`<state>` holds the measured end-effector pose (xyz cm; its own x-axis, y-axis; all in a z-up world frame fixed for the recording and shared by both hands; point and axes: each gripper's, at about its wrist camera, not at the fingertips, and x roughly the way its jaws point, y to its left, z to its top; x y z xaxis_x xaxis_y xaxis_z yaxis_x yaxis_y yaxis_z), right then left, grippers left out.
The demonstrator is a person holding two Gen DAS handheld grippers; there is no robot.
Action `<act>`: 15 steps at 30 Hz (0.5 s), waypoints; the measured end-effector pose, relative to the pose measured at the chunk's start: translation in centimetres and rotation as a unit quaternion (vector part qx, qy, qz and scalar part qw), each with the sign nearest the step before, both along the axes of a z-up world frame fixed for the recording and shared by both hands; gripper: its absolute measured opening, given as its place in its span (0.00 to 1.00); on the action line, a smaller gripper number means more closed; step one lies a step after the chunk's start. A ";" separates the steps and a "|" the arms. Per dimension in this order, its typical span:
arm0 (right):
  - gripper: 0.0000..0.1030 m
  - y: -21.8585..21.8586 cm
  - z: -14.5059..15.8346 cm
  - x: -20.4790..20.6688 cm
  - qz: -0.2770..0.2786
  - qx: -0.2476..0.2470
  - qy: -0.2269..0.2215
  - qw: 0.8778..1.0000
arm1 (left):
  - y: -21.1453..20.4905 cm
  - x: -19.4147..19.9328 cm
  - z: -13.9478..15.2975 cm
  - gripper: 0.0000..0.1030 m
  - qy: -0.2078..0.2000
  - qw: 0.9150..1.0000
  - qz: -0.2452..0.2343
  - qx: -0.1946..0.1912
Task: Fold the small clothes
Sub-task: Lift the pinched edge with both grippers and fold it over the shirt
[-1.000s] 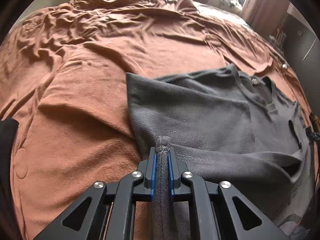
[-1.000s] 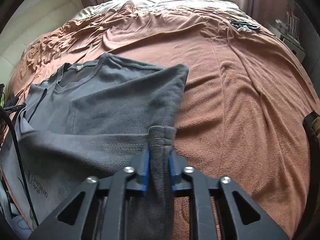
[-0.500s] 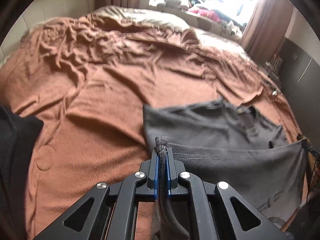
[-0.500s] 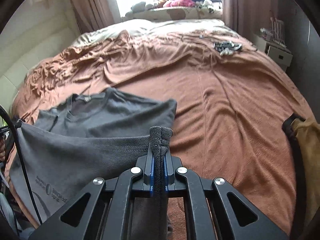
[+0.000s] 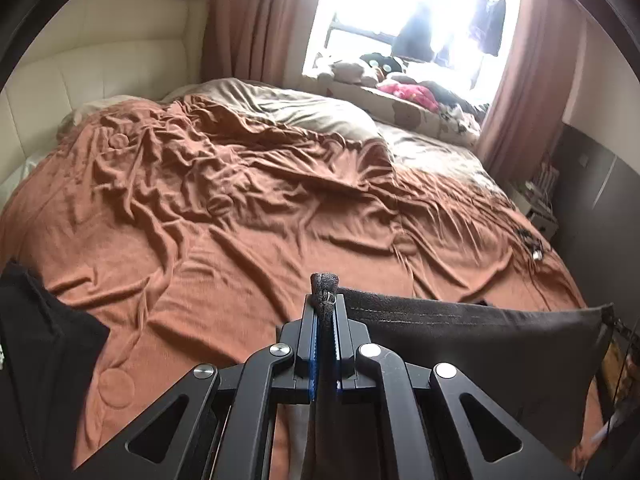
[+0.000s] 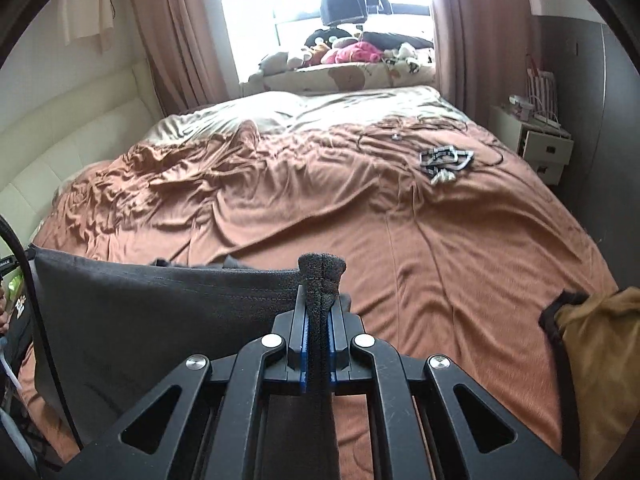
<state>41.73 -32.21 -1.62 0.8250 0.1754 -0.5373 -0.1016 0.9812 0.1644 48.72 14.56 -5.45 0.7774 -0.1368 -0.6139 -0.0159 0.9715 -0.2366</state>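
Left wrist view shows the left gripper (image 5: 325, 312) clamped on one hemmed corner of a single grey shirt (image 5: 472, 344), stretched taut above the bed's near edge. Right gripper (image 6: 319, 312) pinches the other corner. Beyond, the rumpled orange blanket (image 6: 400, 232) lies mostly bare; no writing is legible.

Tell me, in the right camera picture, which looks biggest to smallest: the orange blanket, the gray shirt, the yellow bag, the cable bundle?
1. Orange blanket, biggest.
2. Gray shirt, though it's close to the camera.
3. Yellow bag, partly cut off.
4. Cable bundle, smallest, though farthest away.
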 end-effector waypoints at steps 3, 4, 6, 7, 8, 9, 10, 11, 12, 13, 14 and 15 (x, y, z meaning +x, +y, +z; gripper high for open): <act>0.03 0.3 0.2 1.9 -0.002 -0.002 -0.001 1.000 | 0.3 1.8 0.1 0.06 0.001 1.000 0.006 -0.007; 0.03 0.3 0.1 2.7 -0.006 -0.004 0.000 1.000 | 0.4 2.6 0.0 0.06 0.003 1.000 0.006 -0.014; 0.03 0.2 -0.2 4.4 -0.010 -0.002 0.003 1.000 | 0.5 4.2 -0.5 0.06 0.011 1.000 0.007 -0.018; 0.03 0.2 -0.4 5.4 -0.011 0.000 0.007 1.000 | 0.5 5.0 -0.8 0.06 0.016 1.000 0.007 -0.013; 0.03 0.3 -0.9 6.5 -0.012 -0.002 0.012 1.000 | 0.4 6.0 -1.3 0.06 0.022 1.000 0.007 -0.006; 0.03 0.5 -1.2 7.5 -0.012 -0.005 0.017 1.000 | 0.2 7.0 -1.9 0.06 0.029 1.000 0.006 -0.003; 0.03 0.7 -1.4 8.3 -0.011 -0.009 0.021 1.000 | 0.2 7.6 -2.4 0.06 0.034 0.999 0.005 -0.001; 0.03 1.2 -2.0 9.4 -0.010 -0.016 0.027 0.999 | 0.1 8.5 -3.1 0.06 0.041 0.999 0.005 0.002; 0.03 1.4 -2.7 10.3 -0.009 -0.019 0.034 0.999 | 0.0 9.4 -4.0 0.06 0.050 0.999 0.004 0.003; 0.03 1.6 -3.3 11.3 -0.008 -0.021 0.040 0.999 | 0.0 10.2 -4.8 0.06 0.057 0.998 0.005 0.002; 0.03 1.7 -3.9 12.1 -0.008 -0.021 0.047 0.999 | -0.1 10.7 -5.4 0.06 0.063 0.998 0.005 0.005; 0.03 1.8 -4.4 13.0 -0.007 -0.022 0.054 0.998 | -0.4 11.5 -6.3 0.06 0.071 0.997 0.004 0.014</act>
